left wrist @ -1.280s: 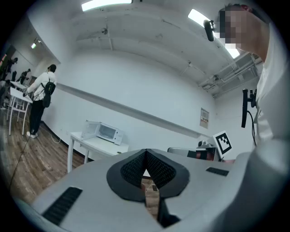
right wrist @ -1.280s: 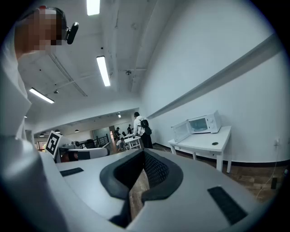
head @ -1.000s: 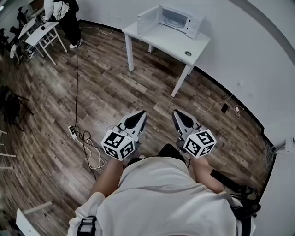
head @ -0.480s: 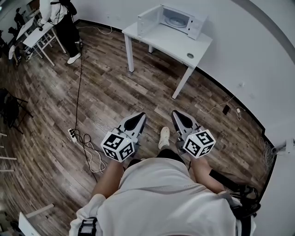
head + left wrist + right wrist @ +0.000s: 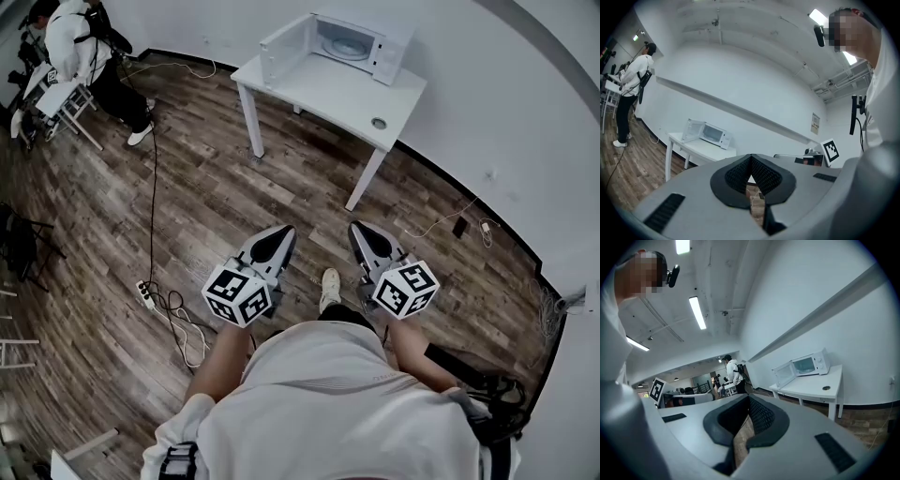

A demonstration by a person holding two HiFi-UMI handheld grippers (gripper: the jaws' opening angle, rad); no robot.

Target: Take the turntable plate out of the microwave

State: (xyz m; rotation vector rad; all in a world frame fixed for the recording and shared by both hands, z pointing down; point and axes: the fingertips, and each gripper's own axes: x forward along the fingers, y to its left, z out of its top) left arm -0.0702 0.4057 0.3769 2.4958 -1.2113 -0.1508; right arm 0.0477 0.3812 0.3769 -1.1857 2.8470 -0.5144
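Observation:
A white microwave [image 5: 352,41] stands with its door swung open on a white table [image 5: 328,89] against the far wall. Inside it lies the glass turntable plate [image 5: 345,42]. The microwave [image 5: 710,134] also shows small in the left gripper view, and the microwave [image 5: 804,366] in the right gripper view. My left gripper [image 5: 279,232] and right gripper [image 5: 357,228] are held side by side in front of my body, over the wood floor, well short of the table. Both are shut with nothing between the jaws.
A small round object [image 5: 379,123] lies on the table near its right corner. A power strip with cables [image 5: 146,294] lies on the floor at the left. A person [image 5: 80,47] stands by tables at the far left. A wall socket with a cord [image 5: 459,224] is at the right.
The table and microwave have shifted left and slightly up in the head view. My foot has come into view between the grippers. The person at far left has moved.

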